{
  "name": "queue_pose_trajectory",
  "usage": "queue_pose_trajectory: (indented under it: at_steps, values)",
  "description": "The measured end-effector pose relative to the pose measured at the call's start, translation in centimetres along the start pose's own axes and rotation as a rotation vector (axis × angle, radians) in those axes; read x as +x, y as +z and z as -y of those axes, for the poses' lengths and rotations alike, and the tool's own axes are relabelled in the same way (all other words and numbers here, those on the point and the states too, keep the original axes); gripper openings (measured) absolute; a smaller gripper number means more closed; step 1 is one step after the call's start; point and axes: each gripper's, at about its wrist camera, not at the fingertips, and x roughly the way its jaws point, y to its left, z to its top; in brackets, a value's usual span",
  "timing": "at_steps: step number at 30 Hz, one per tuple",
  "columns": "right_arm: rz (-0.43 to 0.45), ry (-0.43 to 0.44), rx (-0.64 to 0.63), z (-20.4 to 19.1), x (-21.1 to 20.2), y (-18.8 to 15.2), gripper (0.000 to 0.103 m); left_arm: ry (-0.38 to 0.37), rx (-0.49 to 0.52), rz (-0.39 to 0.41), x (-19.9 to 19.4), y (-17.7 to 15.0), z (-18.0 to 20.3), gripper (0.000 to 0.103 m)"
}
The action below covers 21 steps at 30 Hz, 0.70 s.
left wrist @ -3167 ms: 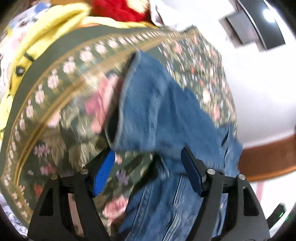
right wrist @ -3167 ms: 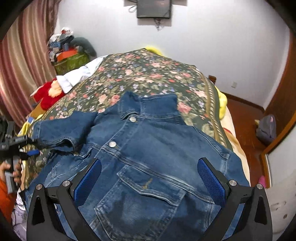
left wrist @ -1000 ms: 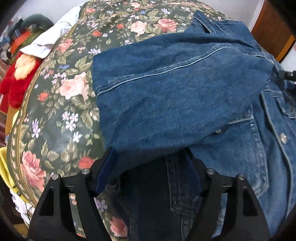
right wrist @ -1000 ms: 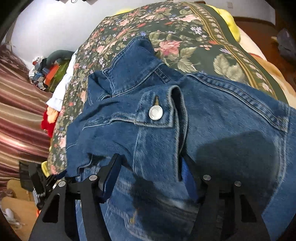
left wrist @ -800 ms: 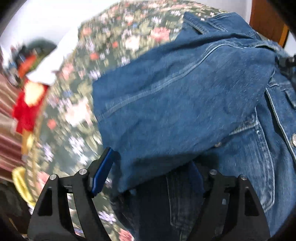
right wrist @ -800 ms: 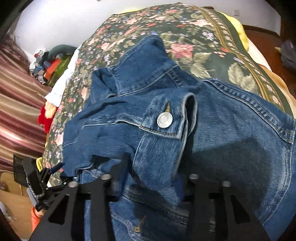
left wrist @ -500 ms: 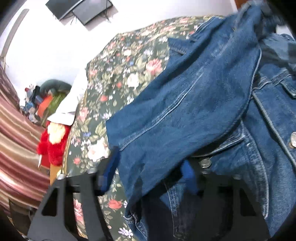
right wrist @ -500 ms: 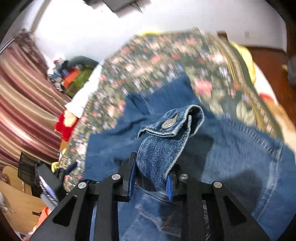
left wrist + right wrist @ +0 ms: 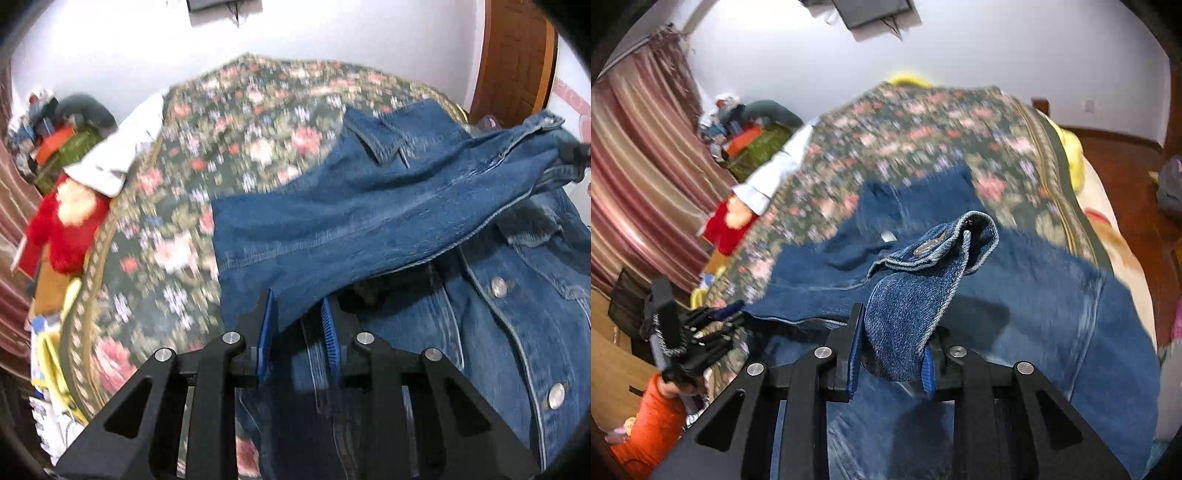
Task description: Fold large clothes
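Note:
A blue denim jacket (image 9: 498, 332) lies front up on the floral bedspread (image 9: 221, 147). One sleeve (image 9: 369, 229) is lifted off it and stretched across the body. My left gripper (image 9: 297, 314) is closing its jaws on the sleeve's upper end, and the blue pads pinch the denim. My right gripper (image 9: 892, 332) is shut on the buttoned cuff (image 9: 938, 254), which stands up folded above the pads. In the right wrist view the left gripper (image 9: 713, 317) shows at the left, with the sleeve's edge in it.
A red plush toy (image 9: 62, 229) and a white cloth (image 9: 122, 147) lie along the bed's left side. Striped curtains (image 9: 639, 166) hang at the left. A person's orange sleeve (image 9: 650, 417) is at the lower left. A wooden door (image 9: 513, 55) is at the right.
Both grippers closed on the sleeve, the right one first, and rose. The sleeve came up off the jacket and both views tilted up toward the wall.

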Motion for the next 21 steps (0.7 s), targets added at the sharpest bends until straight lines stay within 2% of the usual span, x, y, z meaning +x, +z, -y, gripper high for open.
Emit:
queue_pose_trajectory:
  at_steps: [3, 5, 8, 9, 12, 16, 19, 21]
  values:
    - [-0.052, -0.073, -0.005, 1.2, 1.8, -1.2, 0.024, -0.064, -0.021, -0.055, 0.2, -1.2, -0.2, 0.028]
    - [-0.096, -0.080, 0.020, 2.2, 2.6, -1.9, 0.025, -0.072, -0.034, -0.057, 0.0, -1.8, -0.3, 0.028]
    - [-0.136, -0.112, 0.044, 3.5, 3.1, -2.9, 0.035, -0.086, -0.076, -0.049, -1.1, -2.2, -1.3, 0.036]
    - [-0.134, -0.115, 0.045, 3.9, 2.8, -3.1, 0.042, -0.089, -0.090, -0.042, -1.6, -2.2, -1.7, 0.038]
    - [-0.118, -0.176, 0.053, 4.6, 1.6, -3.3, 0.073, -0.073, -0.106, -0.011, -2.9, -1.6, -2.8, 0.042]
    - [-0.069, -0.201, 0.055, 5.2, -0.4, -2.9, 0.075, -0.047, -0.125, 0.039, -4.0, 0.0, -4.1, 0.054]
    - [-0.024, -0.173, 0.082, 5.2, -1.8, -1.7, 0.075, -0.027, -0.132, 0.056, -3.7, 1.6, -4.4, 0.060]
    - [0.001, -0.157, 0.077, 4.5, -2.1, -0.6, 0.075, -0.022, -0.140, 0.058, -3.1, 2.7, -4.3, 0.068]
